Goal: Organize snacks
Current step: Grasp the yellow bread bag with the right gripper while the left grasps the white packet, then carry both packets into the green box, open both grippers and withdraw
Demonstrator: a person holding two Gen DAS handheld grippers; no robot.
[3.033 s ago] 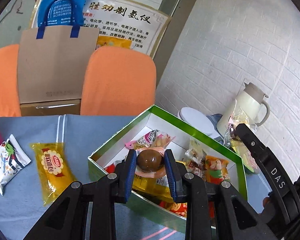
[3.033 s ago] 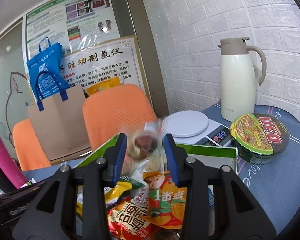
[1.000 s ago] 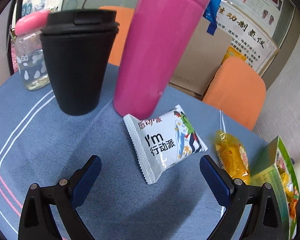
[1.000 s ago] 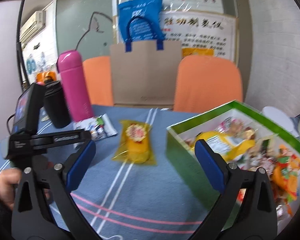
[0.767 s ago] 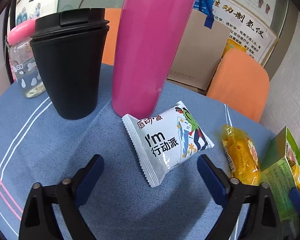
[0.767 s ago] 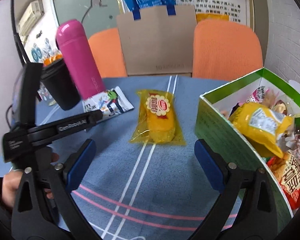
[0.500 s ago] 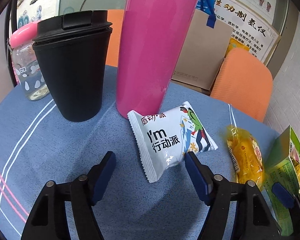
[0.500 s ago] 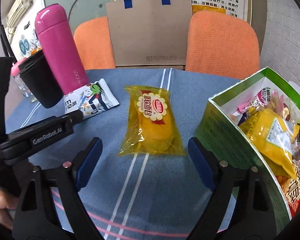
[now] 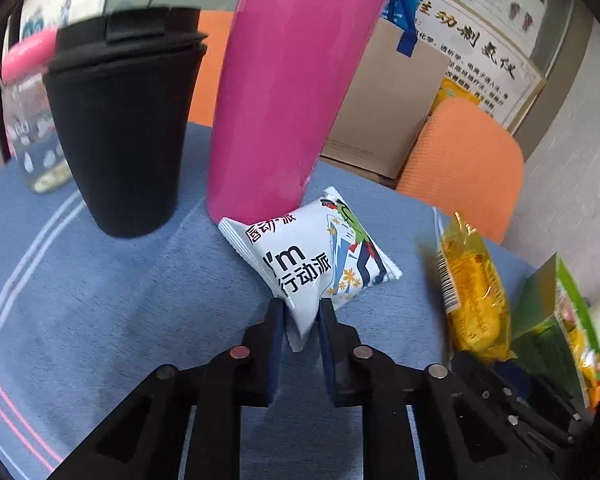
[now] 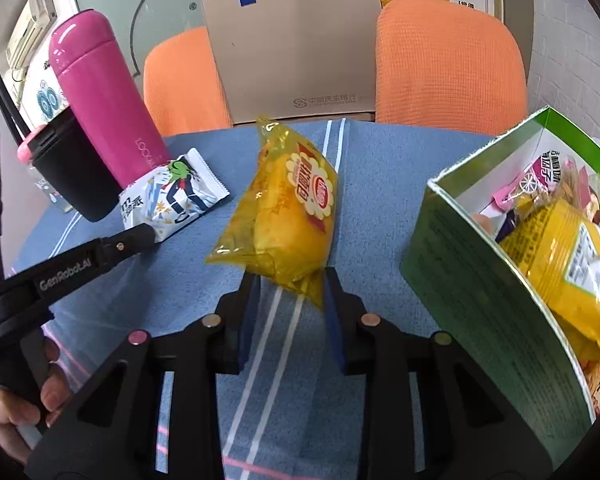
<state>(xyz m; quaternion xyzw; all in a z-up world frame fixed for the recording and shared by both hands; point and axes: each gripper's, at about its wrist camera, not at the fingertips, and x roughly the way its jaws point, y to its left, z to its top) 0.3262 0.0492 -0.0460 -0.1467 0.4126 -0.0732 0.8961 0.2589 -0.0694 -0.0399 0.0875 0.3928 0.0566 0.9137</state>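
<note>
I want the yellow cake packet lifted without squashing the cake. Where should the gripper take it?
Take the yellow packet by its flat sealed near end, coming from the near side; the bulge of cake sits further up. The right gripper has just been closing on that near corner.

Pink bottle (image 9: 284, 80) top cut off by picture edge. Green box (image 10: 500, 300) runs off right edge. Yellow snack (image 9: 472, 292) blurry.

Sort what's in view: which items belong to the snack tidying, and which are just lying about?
Job:
white snack packet, in left gripper
yellow cake packet, in right gripper
green snack box

Lying about:
pink flask
black cup
paper bag
</note>
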